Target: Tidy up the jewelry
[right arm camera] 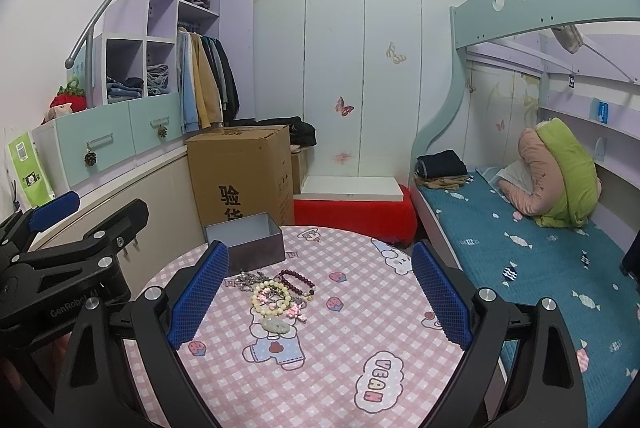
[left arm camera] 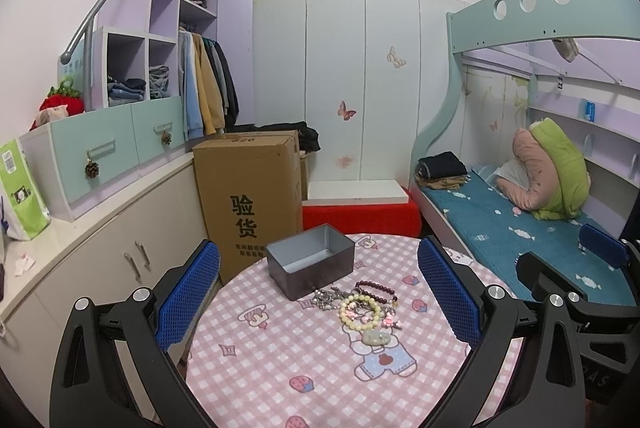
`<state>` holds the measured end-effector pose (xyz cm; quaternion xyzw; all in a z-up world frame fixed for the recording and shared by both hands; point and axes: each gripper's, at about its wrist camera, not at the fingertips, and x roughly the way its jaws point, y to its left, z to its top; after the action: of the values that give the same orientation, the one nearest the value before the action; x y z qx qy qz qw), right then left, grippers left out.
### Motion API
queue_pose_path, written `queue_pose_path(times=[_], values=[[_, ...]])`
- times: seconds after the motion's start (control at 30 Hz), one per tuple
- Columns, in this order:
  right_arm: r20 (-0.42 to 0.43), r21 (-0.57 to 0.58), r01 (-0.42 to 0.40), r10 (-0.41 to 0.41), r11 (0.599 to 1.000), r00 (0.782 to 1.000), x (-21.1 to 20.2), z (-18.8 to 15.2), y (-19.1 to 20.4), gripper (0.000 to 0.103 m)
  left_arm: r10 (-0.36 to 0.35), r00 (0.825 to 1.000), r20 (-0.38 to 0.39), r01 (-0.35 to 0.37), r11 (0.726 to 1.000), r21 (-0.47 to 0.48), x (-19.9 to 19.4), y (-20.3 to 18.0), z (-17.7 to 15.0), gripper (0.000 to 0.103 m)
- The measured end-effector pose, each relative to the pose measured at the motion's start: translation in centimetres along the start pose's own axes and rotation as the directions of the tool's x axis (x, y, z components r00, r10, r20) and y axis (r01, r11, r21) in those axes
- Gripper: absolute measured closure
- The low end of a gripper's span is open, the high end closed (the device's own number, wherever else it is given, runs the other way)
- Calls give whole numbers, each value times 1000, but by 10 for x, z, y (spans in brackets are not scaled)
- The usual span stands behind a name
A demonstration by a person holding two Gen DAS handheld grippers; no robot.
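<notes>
Jewelry [left arm camera: 362,308]: lay heaped near the tabletop's middle; a dark red bead bracelet [left arm camera: 378,290], a pale bead bracelet [left arm camera: 360,310], a silver chain [left arm camera: 326,298].
Box [left arm camera: 310,260]: grey, lidless, stood just behind the heap, toward the far edge.
Table [left arm camera: 280,368]: round, pink checked cloth.
Left gripper [left arm camera: 318,300]: fingers spread wide, holding nothing, above the near edge.
Right gripper [right arm camera: 318,298]: likewise spread, holding nothing.
Carton [left arm camera: 248,195]: stood beyond the far-left edge.

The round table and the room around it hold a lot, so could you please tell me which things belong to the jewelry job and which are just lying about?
For the job:
pile of jewelry
dark red bead bracelet
grey metal box

Just lying about:
cardboard box
hanging coats
folded clothes
green and pink pillow
</notes>
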<state>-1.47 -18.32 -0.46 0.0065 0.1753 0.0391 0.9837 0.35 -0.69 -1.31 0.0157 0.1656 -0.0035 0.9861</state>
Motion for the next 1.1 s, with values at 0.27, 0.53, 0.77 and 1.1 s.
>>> queue_pose_path(times=[0.27, 0.53, 0.77, 1.1], values=[[-3, 2, -3, 3, 1000, 1000, 0, 1, 1, 12, 2, 1000, -2, -2, 1000, 2, -1, 1, 1, 7], [-6, 1, -7, 7, 1000, 1000, 1, 4, 3, 12, 4, 1000, -4, -4, 1000, 3, -2, 4, 6, 7], [-7, 2, -8, 8, 1000, 1000, 1, 3, 3, 12, 4, 1000, -6, -4, 1000, 2, -1, 5, 7, 7], [-20, 3, -10, 10, 1000, 1000, 4, 2, 6, 12, -1, 1000, -20, 1, 1000, 7, 3, 4, 6, 7]])
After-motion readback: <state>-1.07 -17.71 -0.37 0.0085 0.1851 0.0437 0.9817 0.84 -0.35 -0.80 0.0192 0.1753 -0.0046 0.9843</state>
